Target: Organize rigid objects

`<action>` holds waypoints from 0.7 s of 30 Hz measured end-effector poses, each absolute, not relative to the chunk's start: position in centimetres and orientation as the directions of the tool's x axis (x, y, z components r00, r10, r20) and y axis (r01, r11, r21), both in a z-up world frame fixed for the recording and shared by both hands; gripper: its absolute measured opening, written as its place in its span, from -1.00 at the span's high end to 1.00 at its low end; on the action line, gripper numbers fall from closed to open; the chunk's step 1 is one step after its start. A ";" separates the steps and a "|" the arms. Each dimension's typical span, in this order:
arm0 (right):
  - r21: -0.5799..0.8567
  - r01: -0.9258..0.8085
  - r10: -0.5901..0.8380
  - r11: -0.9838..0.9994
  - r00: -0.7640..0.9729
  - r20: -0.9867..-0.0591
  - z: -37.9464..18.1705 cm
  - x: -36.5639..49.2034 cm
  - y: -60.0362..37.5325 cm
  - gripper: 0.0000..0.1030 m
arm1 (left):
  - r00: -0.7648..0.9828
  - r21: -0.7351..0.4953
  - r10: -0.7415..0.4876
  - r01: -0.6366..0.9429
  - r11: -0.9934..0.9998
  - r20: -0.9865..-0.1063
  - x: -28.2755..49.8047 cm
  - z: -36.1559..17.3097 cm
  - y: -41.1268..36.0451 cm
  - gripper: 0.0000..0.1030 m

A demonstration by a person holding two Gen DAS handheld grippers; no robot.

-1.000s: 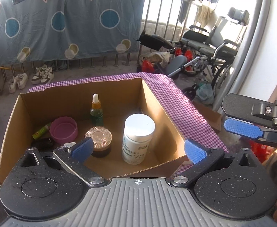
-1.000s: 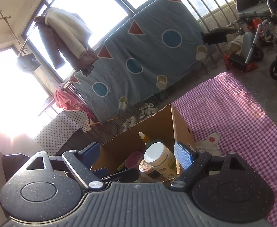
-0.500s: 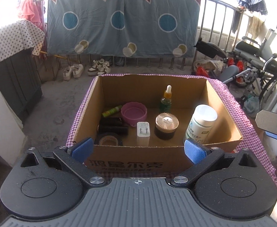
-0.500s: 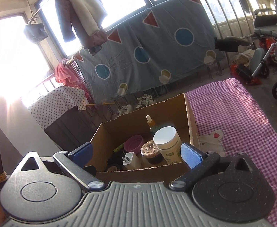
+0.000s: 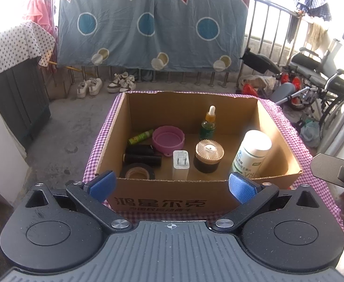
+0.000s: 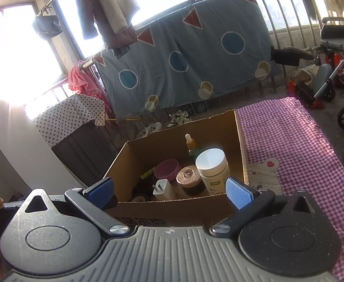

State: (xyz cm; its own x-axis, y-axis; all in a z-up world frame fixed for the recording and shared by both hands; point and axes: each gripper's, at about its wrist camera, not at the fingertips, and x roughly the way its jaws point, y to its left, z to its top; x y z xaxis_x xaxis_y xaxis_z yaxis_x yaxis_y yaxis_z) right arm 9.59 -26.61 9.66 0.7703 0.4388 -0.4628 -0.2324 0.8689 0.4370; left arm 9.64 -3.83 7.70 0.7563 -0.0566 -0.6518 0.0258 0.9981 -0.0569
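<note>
An open cardboard box (image 5: pixel 172 108) (image 6: pixel 162 148) stands on a pink checked cloth (image 6: pixel 289 141). Inside it are a white bottle (image 5: pixel 252 152) (image 6: pixel 213 166), a dark jar with a gold lid (image 5: pixel 209 155) (image 6: pixel 188 178), a dropper bottle (image 5: pixel 208 124), a pink bowl (image 5: pixel 168 138), a green tube (image 5: pixel 140 136), black cylinders (image 5: pixel 141 155), a tape roll (image 5: pixel 136 171) and a white charger (image 5: pixel 181 164). My left gripper (image 5: pixel 172 185) hangs open before the box's front wall, holding nothing. My right gripper (image 6: pixel 169 191) is open wide at the box's front right, also holding nothing.
The cloth stretches bare to the right of the box, with a bear patch (image 6: pixel 266 166). A blue sheet (image 5: pixel 148 23) hangs on the railing behind, shoes (image 5: pixel 106 84) below it. A wheelchair (image 5: pixel 317 70) stands at the right, a dark cabinet (image 5: pixel 19 98) at the left.
The left view swung from the box's right side to face its front squarely and drew back. The right view rolled upright, and its jaws spread wider.
</note>
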 end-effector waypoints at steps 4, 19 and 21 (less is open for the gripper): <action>0.428 -0.232 0.435 0.873 0.768 -0.470 9.6 9.6 -26.5 -1.00 | 0.760 -0.045 -0.040 0.015 0.999 -0.649 9.5 7.8 -3.9 -0.99; 0.308 -0.163 0.312 0.937 0.784 -0.536 8.6 10.3 -25.7 -1.00 | 0.741 0.024 0.032 -0.022 0.999 -0.671 10.1 6.9 -4.5 -0.99; 0.297 -0.158 0.304 0.942 0.781 -0.546 8.4 10.8 -25.4 -1.00 | 0.742 0.040 0.047 -0.028 0.999 -0.669 10.4 7.0 -4.6 -0.99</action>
State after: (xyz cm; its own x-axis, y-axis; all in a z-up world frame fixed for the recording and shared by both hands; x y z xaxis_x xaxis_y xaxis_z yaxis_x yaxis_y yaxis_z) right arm 10.85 -25.40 8.39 0.7809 0.3036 -0.5459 -0.1582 0.9416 0.2973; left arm 10.41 -4.60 6.96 0.7418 0.0472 -0.6689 -0.0277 0.9988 0.0398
